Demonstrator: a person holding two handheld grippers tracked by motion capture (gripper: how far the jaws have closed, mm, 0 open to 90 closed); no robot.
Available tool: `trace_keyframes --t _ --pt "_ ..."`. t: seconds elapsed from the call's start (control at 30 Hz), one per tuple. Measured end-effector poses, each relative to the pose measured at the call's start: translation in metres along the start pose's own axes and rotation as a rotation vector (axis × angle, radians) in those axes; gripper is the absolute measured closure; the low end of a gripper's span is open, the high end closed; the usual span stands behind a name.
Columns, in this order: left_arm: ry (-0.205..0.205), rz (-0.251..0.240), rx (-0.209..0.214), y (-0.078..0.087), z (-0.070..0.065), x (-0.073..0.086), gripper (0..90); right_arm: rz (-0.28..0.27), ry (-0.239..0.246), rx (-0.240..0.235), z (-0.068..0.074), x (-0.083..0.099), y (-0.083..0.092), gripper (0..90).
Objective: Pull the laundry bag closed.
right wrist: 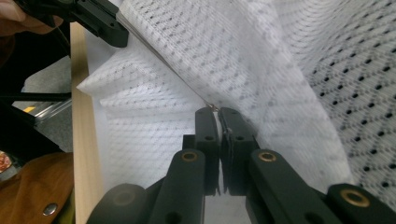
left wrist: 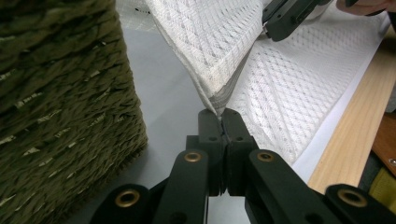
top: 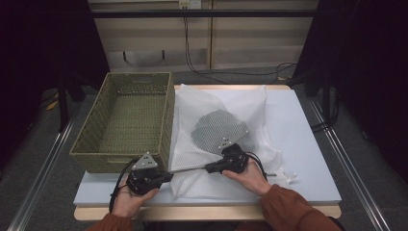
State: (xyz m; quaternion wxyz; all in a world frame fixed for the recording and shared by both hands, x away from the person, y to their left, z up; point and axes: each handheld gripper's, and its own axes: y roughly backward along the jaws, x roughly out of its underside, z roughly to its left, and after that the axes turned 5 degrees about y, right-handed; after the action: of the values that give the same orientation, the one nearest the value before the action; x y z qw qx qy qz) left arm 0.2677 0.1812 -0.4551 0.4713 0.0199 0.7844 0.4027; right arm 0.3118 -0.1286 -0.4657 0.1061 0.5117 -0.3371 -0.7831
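A white mesh cloth (top: 226, 110) lies rumpled on the pale blue board, with a grey dotted piece (top: 217, 128) showing through its middle. My left gripper (top: 167, 176) sits at the cloth's near-left corner, shut on a folded edge of the white mesh (left wrist: 219, 84). My right gripper (top: 210, 168) is a short way to the right, also shut on that edge. The edge runs taut and straight between the two grippers. In the left gripper view the jaws (left wrist: 222, 117) pinch the fold; in the right gripper view the jaws (right wrist: 216, 112) clamp the mesh (right wrist: 243, 60), and the grey piece (right wrist: 359, 93) shows through at the right.
An olive woven basket (top: 126, 120) stands on the board's left, close beside my left gripper; its wall (left wrist: 60, 107) rises at the left of that gripper's view. The board's (top: 308, 144) right part is bare. A wooden table edge (top: 207, 211) runs along the front.
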Motion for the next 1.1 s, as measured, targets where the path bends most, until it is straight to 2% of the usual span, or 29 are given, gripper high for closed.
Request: trace_keyframes --t 0.47,1.1 --pt "0.009 0.004 -0.004 0.001 0.002 0.001 88.4 -0.007 -0.024 0.015 -0.001 0.013 0.016 87.0" --pt "0.007 -0.002 0.006 0.002 0.001 0.001 88.4 -0.007 -0.027 0.019 -0.002 0.014 0.016 87.0"
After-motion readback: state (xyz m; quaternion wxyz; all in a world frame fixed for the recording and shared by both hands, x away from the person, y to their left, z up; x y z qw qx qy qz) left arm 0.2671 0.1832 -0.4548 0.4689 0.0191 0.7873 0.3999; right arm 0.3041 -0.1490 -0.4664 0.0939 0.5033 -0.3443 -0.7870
